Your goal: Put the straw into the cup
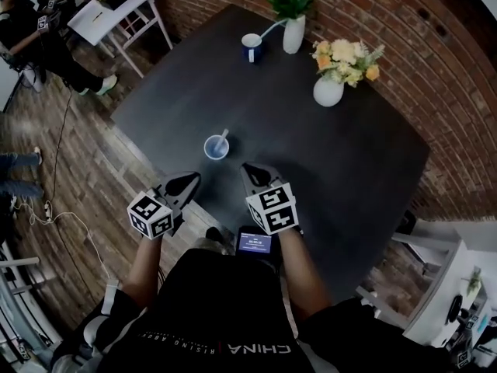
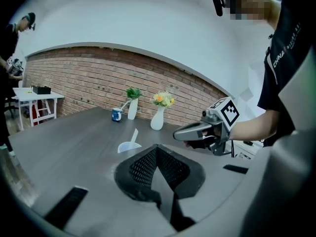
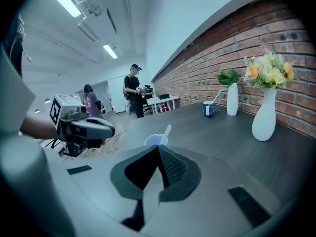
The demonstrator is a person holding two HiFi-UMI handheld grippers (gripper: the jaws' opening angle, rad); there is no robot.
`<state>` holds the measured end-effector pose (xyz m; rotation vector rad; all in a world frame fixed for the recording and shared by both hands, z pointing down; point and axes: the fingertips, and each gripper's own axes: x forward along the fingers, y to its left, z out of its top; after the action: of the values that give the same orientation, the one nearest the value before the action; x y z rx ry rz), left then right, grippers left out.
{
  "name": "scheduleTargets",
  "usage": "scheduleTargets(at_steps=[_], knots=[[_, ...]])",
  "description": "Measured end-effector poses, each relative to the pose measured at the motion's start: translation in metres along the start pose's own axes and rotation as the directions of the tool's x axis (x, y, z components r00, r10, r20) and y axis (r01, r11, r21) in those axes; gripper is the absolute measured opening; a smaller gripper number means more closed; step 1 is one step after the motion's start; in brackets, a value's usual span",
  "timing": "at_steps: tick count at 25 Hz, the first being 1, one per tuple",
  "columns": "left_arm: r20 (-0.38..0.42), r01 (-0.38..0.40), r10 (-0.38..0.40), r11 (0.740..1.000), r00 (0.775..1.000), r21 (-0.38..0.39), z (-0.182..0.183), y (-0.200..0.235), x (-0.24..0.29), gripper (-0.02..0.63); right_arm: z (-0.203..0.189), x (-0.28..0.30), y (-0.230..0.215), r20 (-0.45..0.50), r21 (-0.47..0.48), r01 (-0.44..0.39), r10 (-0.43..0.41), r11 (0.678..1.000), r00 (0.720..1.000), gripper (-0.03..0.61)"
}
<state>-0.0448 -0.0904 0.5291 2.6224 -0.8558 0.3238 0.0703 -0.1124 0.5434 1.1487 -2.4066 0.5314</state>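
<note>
A clear plastic cup [image 1: 217, 148] stands on the dark table [image 1: 349, 169], and a pale straw [image 1: 223, 138] leans inside it. Both grippers hover near the table's front edge, short of the cup. My left gripper [image 1: 192, 180] is shut and holds nothing; the cup [image 2: 129, 146] with its straw [image 2: 134, 135] lies just ahead of its tip [image 2: 157, 148]. My right gripper [image 1: 248, 168] is also shut and empty, and the cup [image 3: 156, 140] and straw [image 3: 167, 131] show just past its tip [image 3: 158, 148]. Neither gripper touches the cup.
At the table's far side stand a blue mug [image 1: 251, 47], a white vase with a green plant [image 1: 293, 29] and a white vase of flowers [image 1: 329, 88]. A small white table [image 1: 116, 6] and people stand at the upper left on the wood floor.
</note>
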Motion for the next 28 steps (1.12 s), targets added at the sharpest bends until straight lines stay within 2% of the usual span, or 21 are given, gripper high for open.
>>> scheduleTargets(at_steps=[3, 8, 19, 24, 28], knots=[[-0.006, 0.017, -0.017, 1.000, 1.000, 0.012, -0.009, -0.005, -0.009, 0.003, -0.005, -0.008, 0.014, 0.009, -0.012, 0.022, -0.022, 1.000, 1.000, 0.006], [-0.022, 0.056, -0.055, 0.996, 0.998, 0.075, -0.014, -0.019, -0.028, 0.003, -0.009, -0.024, 0.040, 0.026, -0.014, 0.083, -0.083, 0.996, 0.996, 0.006], [0.001, 0.085, -0.085, 0.995, 0.996, 0.054, -0.052, -0.036, -0.108, 0.003, -0.033, -0.052, 0.120, 0.048, 0.028, 0.169, -0.170, 0.985, 0.984, 0.006], [-0.009, 0.127, -0.127, 0.991, 0.992, 0.052, -0.065, -0.051, -0.116, 0.003, -0.044, -0.065, 0.134, 0.040, 0.027, 0.187, -0.188, 0.982, 0.981, 0.006], [0.002, 0.137, -0.138, 0.989, 0.990, 0.057, -0.065, -0.062, -0.113, 0.003, -0.051, -0.066, 0.137, 0.023, 0.010, 0.167, -0.167, 0.986, 0.986, 0.006]])
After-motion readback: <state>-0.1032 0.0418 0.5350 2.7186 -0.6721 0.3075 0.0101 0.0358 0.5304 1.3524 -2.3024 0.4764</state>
